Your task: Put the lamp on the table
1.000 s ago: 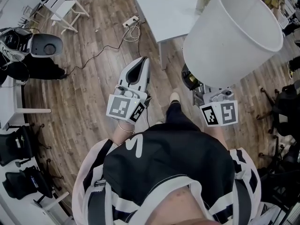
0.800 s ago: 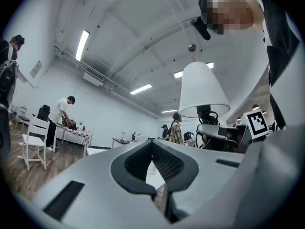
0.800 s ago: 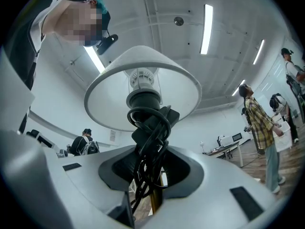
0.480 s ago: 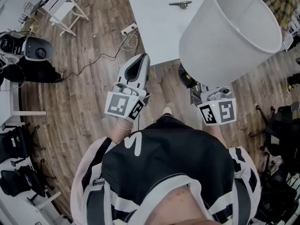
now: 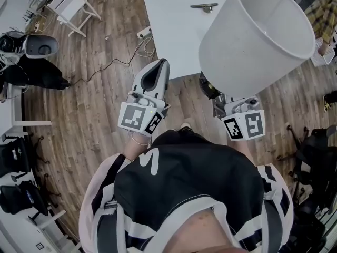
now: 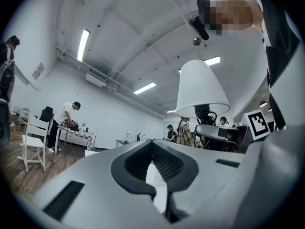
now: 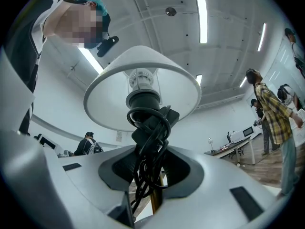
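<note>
The lamp has a big white shade (image 5: 255,41) and a dark stem wrapped in coiled black cord (image 7: 148,142). My right gripper (image 7: 151,175) is shut on that stem and cord, holding the lamp upright and tilted over the wooden floor, just short of the white table (image 5: 174,20). In the head view the shade hides the right gripper's (image 5: 215,91) jaws; only its marker cube shows. My left gripper (image 5: 157,73) hangs beside it at the left, jaws together, nothing in them. The left gripper view shows the shade (image 6: 202,92) to the right of the left gripper (image 6: 159,175).
A small metal item (image 5: 204,6) lies on the table. A power strip (image 5: 144,33) with a trailing cable lies on the floor by the table's corner. A white chair (image 5: 68,7) and a grey device (image 5: 37,46) stand at the left. Several people stand in the room's background.
Both grippers and the lamp have moved toward the table; its near edge now lies close in front of the jaws. The grip on the lamp is unchanged.
</note>
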`<state>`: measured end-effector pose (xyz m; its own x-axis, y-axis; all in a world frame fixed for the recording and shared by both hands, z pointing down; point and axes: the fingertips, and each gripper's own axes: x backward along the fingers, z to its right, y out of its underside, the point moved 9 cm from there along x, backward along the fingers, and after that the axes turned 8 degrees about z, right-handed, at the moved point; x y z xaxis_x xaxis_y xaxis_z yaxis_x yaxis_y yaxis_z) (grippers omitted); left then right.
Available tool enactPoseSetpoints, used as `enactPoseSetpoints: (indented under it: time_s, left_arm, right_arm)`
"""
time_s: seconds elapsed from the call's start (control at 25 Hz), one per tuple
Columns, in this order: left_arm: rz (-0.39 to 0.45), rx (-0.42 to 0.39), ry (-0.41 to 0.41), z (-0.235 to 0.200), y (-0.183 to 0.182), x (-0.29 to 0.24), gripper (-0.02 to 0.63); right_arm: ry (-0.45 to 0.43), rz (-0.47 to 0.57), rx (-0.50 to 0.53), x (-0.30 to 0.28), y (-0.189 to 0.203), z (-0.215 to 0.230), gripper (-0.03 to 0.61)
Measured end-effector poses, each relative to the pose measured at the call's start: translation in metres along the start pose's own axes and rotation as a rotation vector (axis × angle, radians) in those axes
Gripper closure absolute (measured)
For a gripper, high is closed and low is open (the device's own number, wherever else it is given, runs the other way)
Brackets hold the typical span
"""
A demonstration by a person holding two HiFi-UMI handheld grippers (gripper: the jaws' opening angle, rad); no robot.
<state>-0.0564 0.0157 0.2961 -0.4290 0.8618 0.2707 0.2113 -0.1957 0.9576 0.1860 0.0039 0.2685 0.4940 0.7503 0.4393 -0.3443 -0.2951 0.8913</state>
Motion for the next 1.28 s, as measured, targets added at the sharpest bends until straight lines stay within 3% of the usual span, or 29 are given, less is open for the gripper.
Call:
enactPoseSetpoints:
  time_s: [0.76,1.28]
  left_arm:
    - [-0.012,-0.017,-0.057,-0.024,0.002,-0.007,0.609]
    - [-0.009,0.014,-0.019,-0.104,0.017,-0.061,0.609]
  right_arm:
    - [-0.033,-0.019,-0.037,-0.031,0.022,0.007,0.440]
    - [-0.006,-0.015,-0.012,-0.108,0.058,0.017,0.439]
